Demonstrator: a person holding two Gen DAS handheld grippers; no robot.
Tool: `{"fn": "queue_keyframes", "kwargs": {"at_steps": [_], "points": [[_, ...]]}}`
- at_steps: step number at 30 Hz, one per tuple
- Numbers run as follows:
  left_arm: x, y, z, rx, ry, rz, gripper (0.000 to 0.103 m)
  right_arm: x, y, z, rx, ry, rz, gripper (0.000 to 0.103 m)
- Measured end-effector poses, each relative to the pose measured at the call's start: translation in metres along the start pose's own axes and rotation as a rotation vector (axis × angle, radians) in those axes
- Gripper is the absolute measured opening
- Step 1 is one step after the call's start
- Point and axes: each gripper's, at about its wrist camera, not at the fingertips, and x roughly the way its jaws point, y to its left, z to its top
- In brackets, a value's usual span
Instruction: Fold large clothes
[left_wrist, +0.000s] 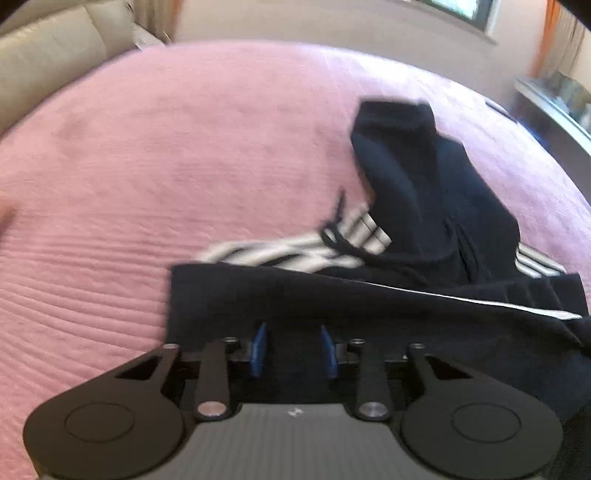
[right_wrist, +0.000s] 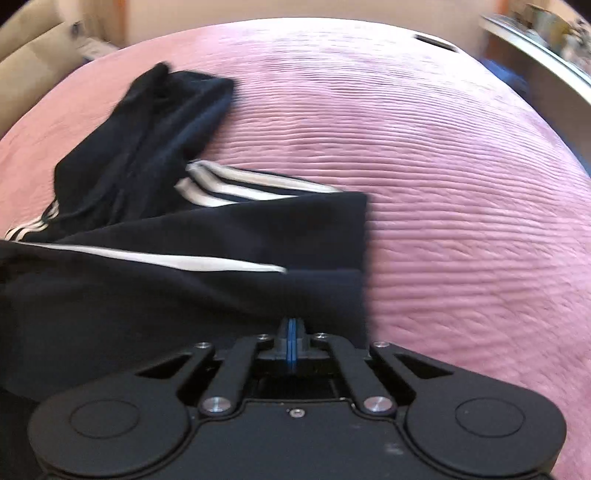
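Pink ribbed bedspread (left_wrist: 155, 155) carries a dark navy track garment with white side stripes (left_wrist: 406, 177), lying crumpled toward three o'clock in the left wrist view and toward nine o'clock in the right wrist view. A black drawstring (left_wrist: 343, 243) loops over the stripes near the middle. At six o'clock the left gripper (left_wrist: 293, 349) sits over the garment's near edge, blue pads (left_wrist: 260, 347) parted, dark fabric between them but not pinched. At six o'clock the right gripper (right_wrist: 291, 338) is clenched, pads together against the hem; whether cloth is caught there cannot be told.
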Motion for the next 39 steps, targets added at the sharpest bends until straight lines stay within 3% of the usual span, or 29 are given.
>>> {"fn": "queue_keyframes", "kwargs": {"at_steps": [3, 6, 8, 11, 16, 20, 23, 28, 29, 31, 32, 33, 39], "points": [[-0.006, 0.006, -0.001, 0.007, 0.008, 0.018, 0.054, -0.019, 0.012, -0.007, -0.041, -0.022, 0.019, 0.012], [0.025, 0.004, -0.008, 0.062, 0.123, 0.099, 0.057, 0.015, 0.023, -0.012, -0.069, 0.096, 0.008, 0.017], [0.024, 0.007, -0.002, 0.040, 0.118, 0.071, 0.053, 0.016, 0.024, -0.007, -0.063, 0.093, 0.021, 0.018], [0.007, 0.007, 0.019, 0.039, 0.074, 0.029, 0.053, -0.003, 0.019, 0.017, -0.057, 0.017, 0.065, 0.018], [-0.002, -0.026, 0.082, 0.112, -0.036, -0.060, 0.056, 0.004, 0.032, 0.079, -0.077, -0.094, 0.098, 0.018], [0.027, -0.074, 0.148, 0.149, -0.137, -0.167, 0.071, 0.020, 0.047, 0.122, -0.024, -0.171, 0.160, 0.019], [0.070, -0.107, 0.193, 0.118, -0.118, -0.255, 0.074, 0.034, 0.055, 0.140, 0.023, -0.186, 0.194, 0.022], [0.135, -0.146, 0.230, 0.114, -0.077, -0.208, 0.074, 0.051, 0.057, 0.154, 0.044, -0.174, 0.228, 0.023], [0.146, -0.153, 0.233, 0.130, -0.060, -0.183, 0.073, 0.057, 0.058, 0.155, 0.041, -0.171, 0.228, 0.023], [0.160, -0.158, 0.231, 0.151, -0.030, -0.150, 0.050, 0.061, 0.058, 0.158, 0.032, -0.164, 0.230, 0.024], [0.165, -0.160, 0.231, 0.164, -0.018, -0.150, 0.023, 0.063, 0.057, 0.160, 0.031, -0.162, 0.234, 0.024], [0.169, -0.160, 0.229, 0.177, 0.001, -0.146, 0.010, 0.066, 0.058, 0.163, 0.030, -0.161, 0.238, 0.024], [0.141, -0.114, 0.230, 0.123, -0.079, -0.162, 0.009, 0.084, 0.076, 0.187, 0.041, -0.190, 0.302, 0.024]]}}
